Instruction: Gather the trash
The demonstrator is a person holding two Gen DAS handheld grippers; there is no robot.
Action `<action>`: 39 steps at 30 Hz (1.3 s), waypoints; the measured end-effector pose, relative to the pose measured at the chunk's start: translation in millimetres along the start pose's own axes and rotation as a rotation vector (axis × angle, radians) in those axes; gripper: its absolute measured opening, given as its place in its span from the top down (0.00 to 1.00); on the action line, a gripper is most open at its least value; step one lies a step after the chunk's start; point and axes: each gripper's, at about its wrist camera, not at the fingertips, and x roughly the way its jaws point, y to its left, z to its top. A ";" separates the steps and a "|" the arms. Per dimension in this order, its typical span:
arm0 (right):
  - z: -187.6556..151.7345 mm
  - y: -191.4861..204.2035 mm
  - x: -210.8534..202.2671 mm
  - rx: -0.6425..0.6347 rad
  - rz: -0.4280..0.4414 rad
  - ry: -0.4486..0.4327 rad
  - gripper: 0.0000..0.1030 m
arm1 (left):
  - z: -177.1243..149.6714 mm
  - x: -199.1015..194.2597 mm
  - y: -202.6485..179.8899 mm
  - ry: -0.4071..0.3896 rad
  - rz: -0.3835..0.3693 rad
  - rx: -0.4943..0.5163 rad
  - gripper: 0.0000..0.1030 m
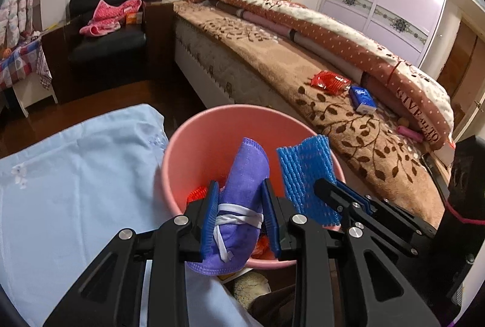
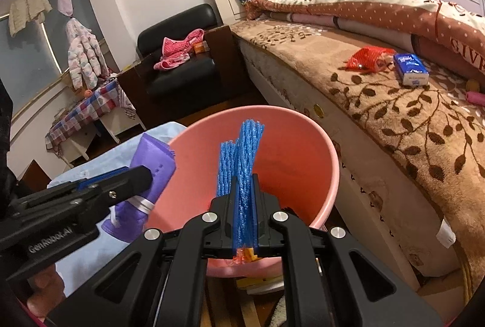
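A pink bucket stands on the floor beside the bed. My left gripper is shut on a purple cloth tied with a white band, held over the bucket's near rim. My right gripper is shut on a blue foam net, which stands upright above the bucket. In the left wrist view the blue foam net and the right gripper sit just right of the cloth. In the right wrist view the purple cloth and the left gripper are at left. Orange-red scraps lie inside the bucket.
On the brown leaf-patterned bed lie a red net wrapper, a blue tissue pack and a pink tube. A light blue cloth covers a surface left of the bucket. A black armchair with pink clothes stands behind.
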 end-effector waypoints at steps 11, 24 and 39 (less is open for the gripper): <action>-1.4 -3.5 13.5 -0.001 -0.005 0.026 0.74 | 0.0 8.6 5.5 -0.026 0.013 -0.014 0.45; -4.0 2.2 -9.3 0.007 -0.001 -0.006 0.62 | 0.2 -28.8 0.3 -0.090 0.031 0.018 0.44; -33.0 40.8 -67.8 -0.023 0.007 -0.075 0.61 | -23.3 -85.6 -5.3 -0.164 0.087 0.052 0.44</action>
